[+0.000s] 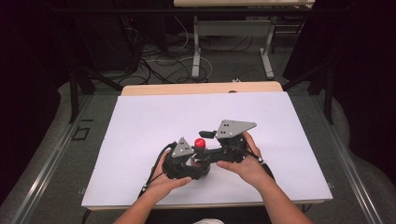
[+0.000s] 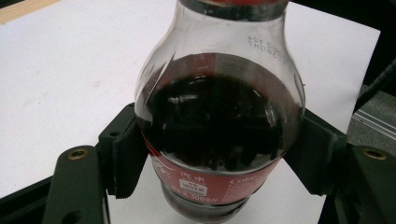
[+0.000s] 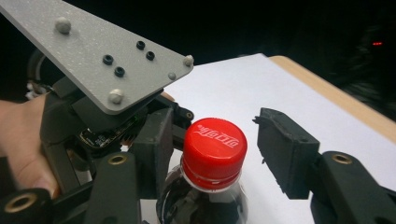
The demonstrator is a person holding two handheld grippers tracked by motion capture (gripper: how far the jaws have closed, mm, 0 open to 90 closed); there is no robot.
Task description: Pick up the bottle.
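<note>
Left tongs [image 2: 210,154] clamped on bottle [image 2: 219,121], right tongs [image 3: 219,154] open around red cap [image 3: 214,151], seemingly untouching: off-centre closing risks slipping, tipping bottle onto surface [image 1: 140,121].

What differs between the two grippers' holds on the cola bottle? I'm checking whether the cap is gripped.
The left gripper is shut on the cola bottle, pads pressing its labelled body; the right gripper straddles the red cap with a visible gap beside one pad, so it is open. The left grips low, the right sits at the top. Both have black jaws.

Black tool [image 3: 212,154] bears brass screws; neighbour carries grey plate.
</note>
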